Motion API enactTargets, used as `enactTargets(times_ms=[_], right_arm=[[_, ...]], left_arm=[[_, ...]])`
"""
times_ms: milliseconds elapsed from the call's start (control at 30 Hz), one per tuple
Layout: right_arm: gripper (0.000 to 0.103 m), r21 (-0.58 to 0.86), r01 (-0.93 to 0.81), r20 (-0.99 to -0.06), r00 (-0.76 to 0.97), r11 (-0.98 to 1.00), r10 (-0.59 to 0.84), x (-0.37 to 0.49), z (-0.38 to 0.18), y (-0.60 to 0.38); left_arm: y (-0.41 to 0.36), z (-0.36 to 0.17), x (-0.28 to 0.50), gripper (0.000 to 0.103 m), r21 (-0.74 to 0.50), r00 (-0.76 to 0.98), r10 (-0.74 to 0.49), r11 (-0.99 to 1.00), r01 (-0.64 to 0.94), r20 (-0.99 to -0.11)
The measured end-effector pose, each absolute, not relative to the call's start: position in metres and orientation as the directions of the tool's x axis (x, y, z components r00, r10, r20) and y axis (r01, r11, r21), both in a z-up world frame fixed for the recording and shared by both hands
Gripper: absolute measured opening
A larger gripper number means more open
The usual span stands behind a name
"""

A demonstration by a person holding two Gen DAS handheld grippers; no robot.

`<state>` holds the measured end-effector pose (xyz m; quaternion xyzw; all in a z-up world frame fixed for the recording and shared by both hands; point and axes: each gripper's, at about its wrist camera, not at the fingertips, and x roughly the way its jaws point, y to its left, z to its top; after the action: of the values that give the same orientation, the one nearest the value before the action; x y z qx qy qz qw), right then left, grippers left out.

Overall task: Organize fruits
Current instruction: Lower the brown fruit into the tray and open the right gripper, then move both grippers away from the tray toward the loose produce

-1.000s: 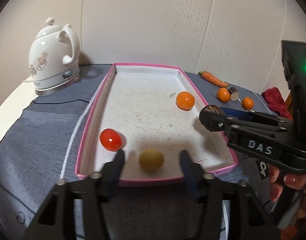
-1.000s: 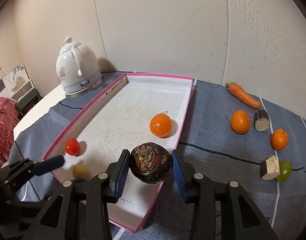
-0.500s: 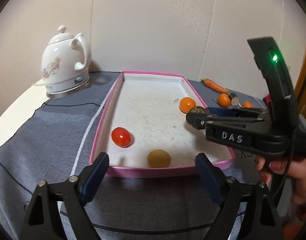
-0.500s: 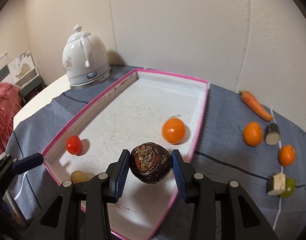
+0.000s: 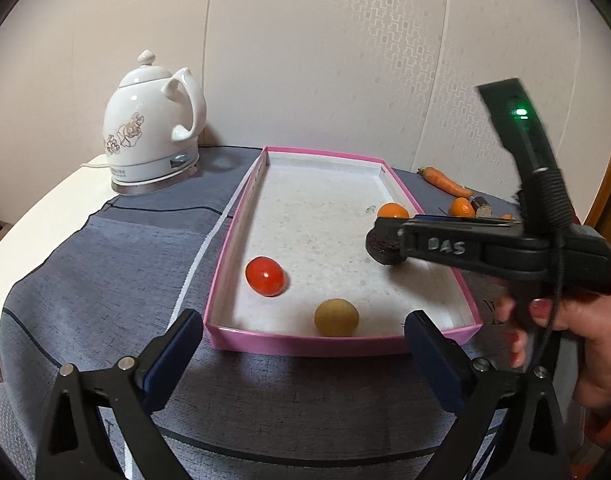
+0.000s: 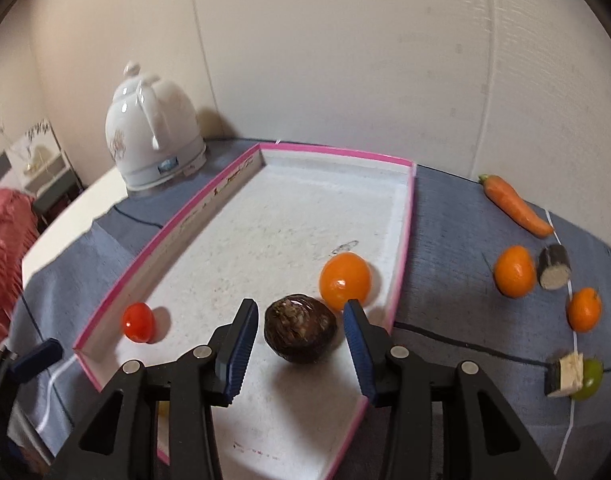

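From the left wrist, the left gripper has just opened wide and holds nothing, hanging just outside the pink tray, where a yellow-green fruit lies by the near wall. From the right wrist, the right gripper has just parted slightly around the dark brown fruit, which sits on the tray floor near an orange; pulling back crookedly could, I judge, nudge it into the orange.

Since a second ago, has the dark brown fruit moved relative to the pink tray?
Yes. The dark brown fruit has come down onto the pink tray floor beside the orange, now loose between the right gripper jaws, which just opened.
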<state>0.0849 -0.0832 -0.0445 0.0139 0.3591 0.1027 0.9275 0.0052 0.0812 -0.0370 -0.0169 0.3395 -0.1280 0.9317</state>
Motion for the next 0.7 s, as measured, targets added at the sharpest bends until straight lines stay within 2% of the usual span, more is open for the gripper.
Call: enactTargets(times_ms=[400, 700], right_arm=[[0.048, 0.114, -0.135, -0.64, 0.748, 0.984, 0.176, 0.058, -0.035, -0.097], [0.048, 0.106, -0.085, -0.635, 0.761, 0.991, 0.133, 0.043, -0.031, -0.12]], left_arm=[[0.069, -0.039, 0.003, 0.101, -0.132, 0.71, -0.294, 0.952, 0.275, -0.639], [0.052, -0.038, -0.003, 0.102, -0.092, 0.704, -0.298, 0.944, 0.316, -0.644]])
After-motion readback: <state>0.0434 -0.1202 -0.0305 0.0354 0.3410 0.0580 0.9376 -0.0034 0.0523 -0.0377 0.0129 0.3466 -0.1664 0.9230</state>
